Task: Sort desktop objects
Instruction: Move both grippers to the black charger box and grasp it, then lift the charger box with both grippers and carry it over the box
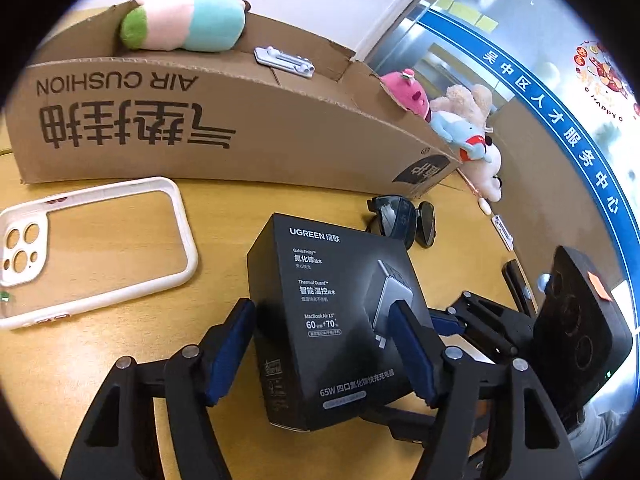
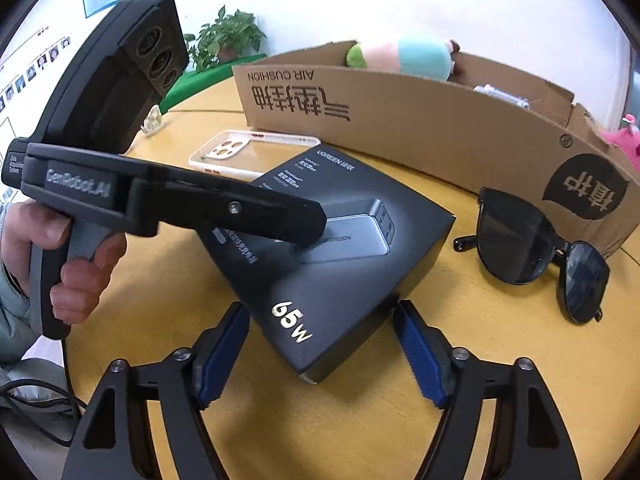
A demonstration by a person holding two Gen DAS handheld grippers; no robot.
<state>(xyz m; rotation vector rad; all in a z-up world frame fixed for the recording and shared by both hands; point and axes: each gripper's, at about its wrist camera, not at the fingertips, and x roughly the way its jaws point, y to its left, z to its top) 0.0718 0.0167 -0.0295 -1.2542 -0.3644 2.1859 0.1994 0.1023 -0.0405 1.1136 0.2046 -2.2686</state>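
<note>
- The black charger box [image 1: 340, 320], smooth cardboard with sharp corners, is sitting low in the middle on the yellow wooden table [image 1: 100, 360].
- The left gripper [image 1: 320, 356] is reaching around it; whether its blue ridged pads are pressing, I cannot tell.
- The right gripper [image 2: 320, 354] is standing wide around one box corner, not touching.
- Shiny dark sunglasses [image 2: 540, 248] are lying at the right.

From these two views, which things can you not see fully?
- Cardboard box inside: left wrist view, its front wall hides the floor.
- Charger box: right wrist view, the left gripper covers part of its top.
- Sunglasses: left wrist view, partly behind the charger box.
</note>
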